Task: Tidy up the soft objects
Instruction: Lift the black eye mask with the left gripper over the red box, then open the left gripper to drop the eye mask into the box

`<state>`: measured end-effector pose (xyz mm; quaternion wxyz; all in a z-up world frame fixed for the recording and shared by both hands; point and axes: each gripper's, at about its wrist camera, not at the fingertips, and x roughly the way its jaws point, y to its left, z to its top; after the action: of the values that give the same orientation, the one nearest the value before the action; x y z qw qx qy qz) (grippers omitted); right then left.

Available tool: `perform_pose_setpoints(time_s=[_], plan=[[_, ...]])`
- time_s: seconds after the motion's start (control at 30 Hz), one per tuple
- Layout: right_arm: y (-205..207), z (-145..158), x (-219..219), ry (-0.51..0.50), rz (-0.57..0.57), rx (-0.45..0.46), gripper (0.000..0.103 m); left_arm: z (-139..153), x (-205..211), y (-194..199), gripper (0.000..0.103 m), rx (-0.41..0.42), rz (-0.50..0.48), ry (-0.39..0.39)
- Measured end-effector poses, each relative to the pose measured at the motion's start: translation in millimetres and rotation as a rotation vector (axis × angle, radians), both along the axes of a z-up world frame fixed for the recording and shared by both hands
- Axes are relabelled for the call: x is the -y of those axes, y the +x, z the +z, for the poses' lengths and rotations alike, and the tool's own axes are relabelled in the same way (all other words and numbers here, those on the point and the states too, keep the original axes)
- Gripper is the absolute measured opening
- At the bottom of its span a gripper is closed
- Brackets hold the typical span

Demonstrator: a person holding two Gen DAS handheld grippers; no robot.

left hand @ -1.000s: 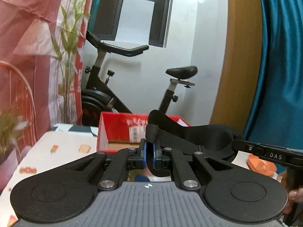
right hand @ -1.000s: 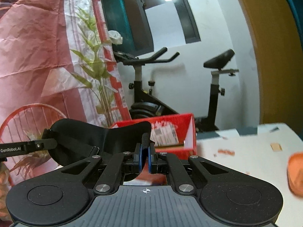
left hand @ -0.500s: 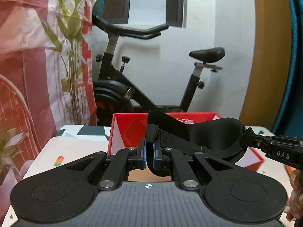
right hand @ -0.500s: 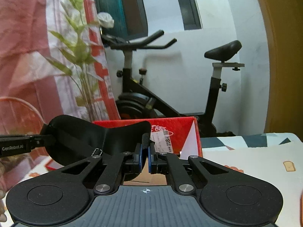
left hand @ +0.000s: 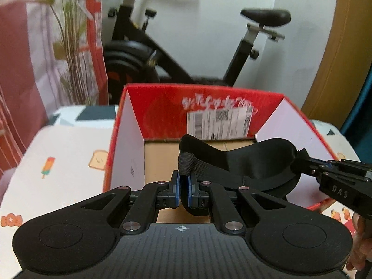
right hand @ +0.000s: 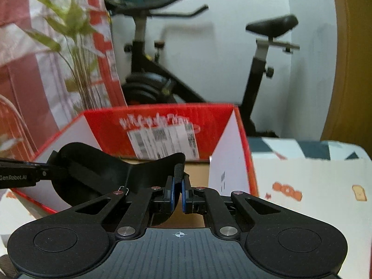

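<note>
Both grippers, left [left hand: 183,186] and right [right hand: 177,191], pinching black mask [left hand: 244,160] over red box [left hand: 162,107]; popsicle print [left hand: 47,166] (left view only)

Soft, even indoor light, slight motion blur on the background, fisheye bending at the edges.

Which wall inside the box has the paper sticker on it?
The far wall, the red one with white writing, carries the label. Both side walls are white with no label.
</note>
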<state>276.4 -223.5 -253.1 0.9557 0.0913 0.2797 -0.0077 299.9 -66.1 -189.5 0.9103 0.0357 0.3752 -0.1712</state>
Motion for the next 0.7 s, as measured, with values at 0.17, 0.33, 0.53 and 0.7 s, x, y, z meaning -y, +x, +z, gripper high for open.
perform_pose_setpoints(time_s=[0.17, 0.33, 0.53, 0.7], plan=[[18.4, -9.0, -2.6, 0.021, -0.003, -0.065, 0.005, -6.6, 6.0, 13.8, 0.008, -0.043, -0.016, 0.039], [30.1, -14.3, -4.8, 0.03, 0.006, -0.111, 0.005, -11.5, 12.8, 19.3, 0.008, -0.068, -0.022, 0.102], [39.5, -19.2, -6.1, 0.024, 0.006, -0.156, 0.006, -15.0, 14.7, 25.3, 0.01, -0.074, -0.022, 0.13], [40.7, -16.9, -9.7, 0.0, 0.015, -0.16, 0.012, -9.2, 11.3, 25.0, 0.048, -0.056, -0.034, 0.058]])
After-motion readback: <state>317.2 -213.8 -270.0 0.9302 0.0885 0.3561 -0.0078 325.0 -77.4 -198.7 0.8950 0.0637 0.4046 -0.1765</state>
